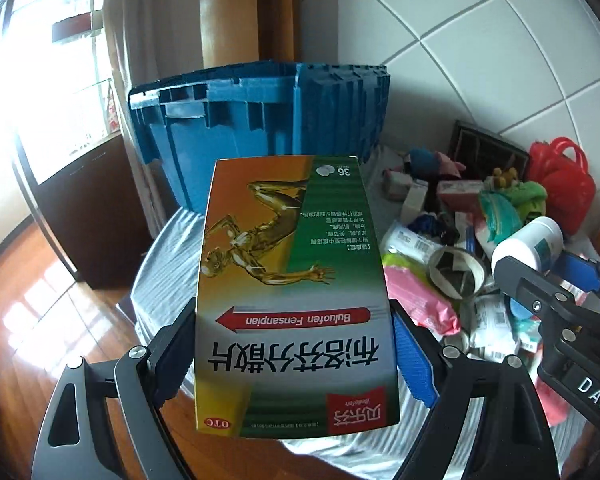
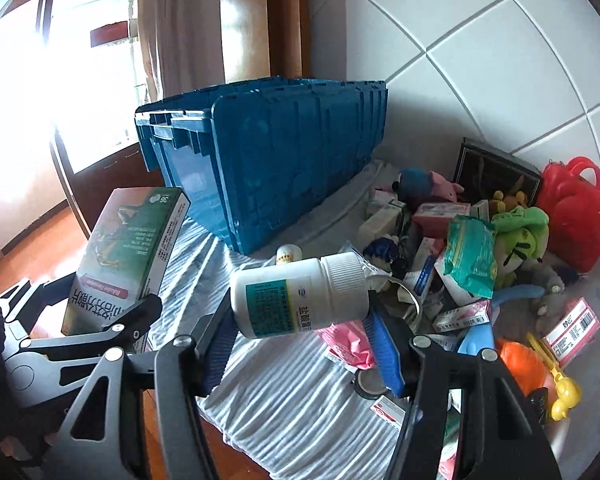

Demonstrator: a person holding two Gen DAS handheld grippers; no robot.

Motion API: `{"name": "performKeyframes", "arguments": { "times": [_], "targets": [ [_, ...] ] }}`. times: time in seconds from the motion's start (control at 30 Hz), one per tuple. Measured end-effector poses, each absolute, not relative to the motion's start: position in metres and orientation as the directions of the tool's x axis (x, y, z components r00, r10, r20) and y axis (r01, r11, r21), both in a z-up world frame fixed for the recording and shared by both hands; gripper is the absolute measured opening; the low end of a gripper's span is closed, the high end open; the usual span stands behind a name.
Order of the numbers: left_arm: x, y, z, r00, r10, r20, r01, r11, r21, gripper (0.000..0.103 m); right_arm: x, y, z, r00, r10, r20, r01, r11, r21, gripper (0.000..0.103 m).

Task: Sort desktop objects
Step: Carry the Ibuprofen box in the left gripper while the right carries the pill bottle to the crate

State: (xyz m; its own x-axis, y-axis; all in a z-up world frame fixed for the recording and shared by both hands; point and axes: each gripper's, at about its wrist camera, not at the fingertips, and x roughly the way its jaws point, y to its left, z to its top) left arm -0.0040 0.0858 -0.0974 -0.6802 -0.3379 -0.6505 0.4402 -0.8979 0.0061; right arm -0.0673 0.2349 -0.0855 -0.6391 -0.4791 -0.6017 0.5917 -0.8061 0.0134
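My left gripper (image 1: 292, 360) is shut on an orange-and-green medicine box (image 1: 292, 280), held above the table edge in front of the blue crate (image 1: 260, 120). The box also shows in the right wrist view (image 2: 128, 248). My right gripper (image 2: 300, 336) is shut on a white pill bottle (image 2: 296, 296) lying sideways between the blue pads, cap to the right. The bottle shows in the left wrist view (image 1: 528, 244) with the right gripper (image 1: 548, 280). The blue crate (image 2: 280, 152) stands at the back of the table.
A pile of small boxes, packets and plush toys (image 2: 480, 240) lies to the right on the striped cloth (image 2: 292, 400). A red plastic case (image 2: 580, 212) and a dark frame (image 2: 496, 172) stand by the tiled wall. A tape roll (image 1: 456, 272) lies near the pile.
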Motion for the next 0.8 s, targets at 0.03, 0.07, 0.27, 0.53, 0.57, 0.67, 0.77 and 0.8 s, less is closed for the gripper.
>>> {"name": "performKeyframes", "arguments": {
  "times": [0.03, 0.07, 0.27, 0.53, 0.57, 0.67, 0.77, 0.8],
  "targets": [
    [-0.001, 0.080, -0.092, -0.685, -0.342, -0.643, 0.443, -0.897, 0.004, 0.087, -0.065, 0.230, -0.081, -0.642, -0.482, -0.596, 0.593, -0.805, 0.014, 0.060],
    [0.002, 0.075, -0.087, -0.691, -0.343, -0.636, 0.444, -0.896, 0.000, 0.087, -0.063, 0.225, -0.077, -0.643, -0.488, -0.590, 0.596, -0.803, 0.014, 0.060],
    [0.003, 0.049, -0.055, -0.721, -0.379, -0.579, 0.472, -0.882, -0.010, 0.087, -0.067, 0.196, -0.049, -0.650, -0.532, -0.543, 0.631, -0.776, 0.004, 0.060],
    [-0.029, 0.021, 0.002, -0.747, -0.496, -0.443, 0.546, -0.837, 0.017, 0.087, -0.109, 0.165, 0.005, -0.656, -0.626, -0.422, 0.693, -0.721, -0.009, 0.060],
    [-0.033, 0.015, 0.008, -0.743, -0.515, -0.428, 0.564, -0.826, 0.016, 0.087, -0.116, 0.160, 0.012, -0.655, -0.637, -0.407, 0.701, -0.713, -0.012, 0.060],
    [-0.049, -0.005, 0.022, -0.727, -0.558, -0.400, 0.603, -0.798, 0.016, 0.087, -0.134, 0.140, 0.028, -0.645, -0.663, -0.380, 0.724, -0.690, -0.023, 0.060],
    [-0.065, -0.023, 0.032, -0.714, -0.587, -0.381, 0.628, -0.778, 0.019, 0.087, -0.151, 0.119, 0.039, -0.632, -0.685, -0.363, 0.741, -0.672, -0.023, 0.060],
    [-0.072, -0.032, 0.036, -0.711, -0.595, -0.375, 0.635, -0.772, 0.021, 0.087, -0.157, 0.110, 0.042, -0.633, -0.687, -0.357, 0.742, -0.670, -0.026, 0.060]
  ]
}}
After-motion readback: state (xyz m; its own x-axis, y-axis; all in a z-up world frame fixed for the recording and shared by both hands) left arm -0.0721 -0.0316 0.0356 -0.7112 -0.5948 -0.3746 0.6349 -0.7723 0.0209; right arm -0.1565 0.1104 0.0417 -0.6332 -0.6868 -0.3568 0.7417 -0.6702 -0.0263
